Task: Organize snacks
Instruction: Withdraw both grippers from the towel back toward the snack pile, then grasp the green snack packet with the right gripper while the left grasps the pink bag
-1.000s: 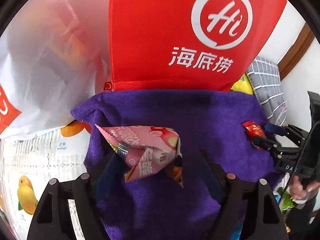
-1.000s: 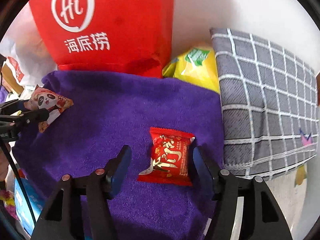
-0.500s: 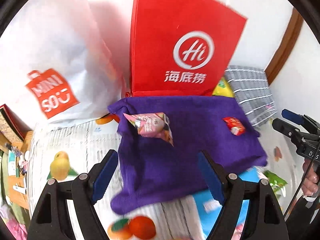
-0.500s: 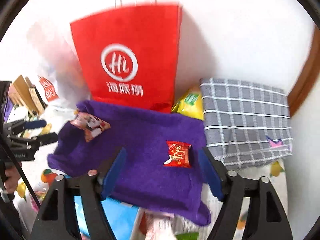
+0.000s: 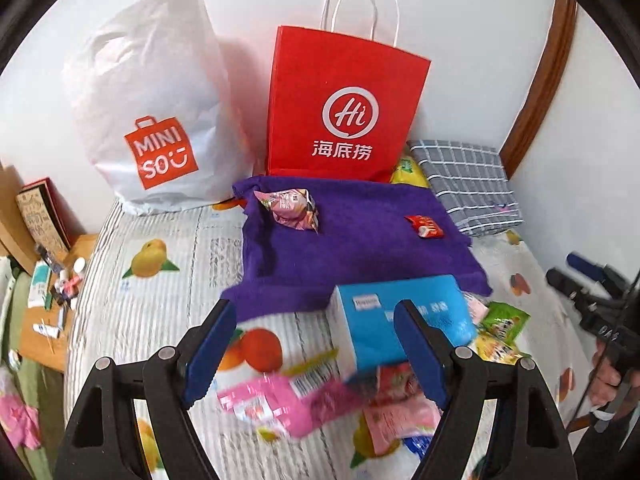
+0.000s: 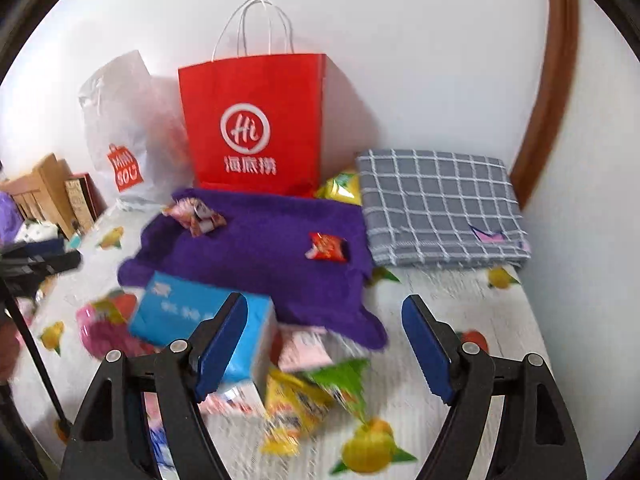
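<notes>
Left wrist view: left gripper [image 5: 314,350], jaws wide apart, nothing between the pads.
- Blue box [image 5: 400,320]: just ahead, partly behind the right finger; long axis runs across the view.
- Pink packets [image 5: 280,398]: blurred heap below the jaws, beside the box.
- Green-yellow packet [image 5: 500,326]: right of the box.
- Purple towel [image 5: 360,248]: spread farther ahead, its near edge behind the box.
- Pink snack [image 5: 292,209]: on the towel's far left part, crumpled, long axis slanting down to the right.
- Red snack [image 5: 425,226]: on the towel's right part, well apart from the pink one, tilted.
- Red bag [image 5: 344,108], white bag [image 5: 152,104]: upright at the wall beyond the towel.
- Checked cloth [image 5: 466,184]: folded, far right.

Right wrist view: right gripper [image 6: 324,346], jaws opening, nothing gripped; the box [image 6: 192,316] lies behind its left finger, a yellow packet [image 6: 296,404] below. Left gripper [image 6: 36,264] at the left edge.
</notes>
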Demonstrator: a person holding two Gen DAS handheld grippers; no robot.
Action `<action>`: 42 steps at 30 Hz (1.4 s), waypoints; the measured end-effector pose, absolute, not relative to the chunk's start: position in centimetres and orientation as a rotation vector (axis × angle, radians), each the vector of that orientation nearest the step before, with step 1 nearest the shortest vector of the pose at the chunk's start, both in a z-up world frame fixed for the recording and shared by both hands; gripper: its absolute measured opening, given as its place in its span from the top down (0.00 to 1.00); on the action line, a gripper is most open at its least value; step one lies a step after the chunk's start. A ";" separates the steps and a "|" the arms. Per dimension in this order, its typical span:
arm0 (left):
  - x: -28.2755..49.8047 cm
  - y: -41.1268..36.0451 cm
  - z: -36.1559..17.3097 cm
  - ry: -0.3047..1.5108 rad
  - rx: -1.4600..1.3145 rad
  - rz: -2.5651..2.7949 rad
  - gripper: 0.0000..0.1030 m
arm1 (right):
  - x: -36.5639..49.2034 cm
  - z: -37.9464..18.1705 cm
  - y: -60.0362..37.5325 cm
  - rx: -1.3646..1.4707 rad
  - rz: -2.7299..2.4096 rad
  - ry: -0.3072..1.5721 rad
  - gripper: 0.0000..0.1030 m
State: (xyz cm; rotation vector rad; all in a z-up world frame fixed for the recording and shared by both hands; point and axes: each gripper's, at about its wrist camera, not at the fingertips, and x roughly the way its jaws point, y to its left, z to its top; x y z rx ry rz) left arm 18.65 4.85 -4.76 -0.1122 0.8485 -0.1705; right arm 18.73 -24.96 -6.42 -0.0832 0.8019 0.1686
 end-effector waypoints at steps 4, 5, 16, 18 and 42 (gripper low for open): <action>16.7 5.5 -5.7 0.851 -0.151 -0.169 0.23 | 17.1 -8.5 -26.7 -0.047 0.170 0.825 0.23; 16.3 5.6 -6.2 0.858 -0.159 -0.166 0.23 | 16.9 -9.0 -27.1 -0.035 0.167 0.830 0.23; 13.7 7.6 -10.3 0.896 -0.239 -0.071 0.18 | 17.0 -16.0 -28.7 -0.054 0.168 0.886 0.28; 13.7 8.1 -10.8 0.905 -0.252 -0.055 0.18 | 17.7 -17.0 -29.0 -0.034 0.177 0.901 0.29; 16.1 6.3 -15.7 0.937 -0.273 -0.054 0.18 | 19.3 -19.3 -28.9 0.021 0.234 0.856 0.70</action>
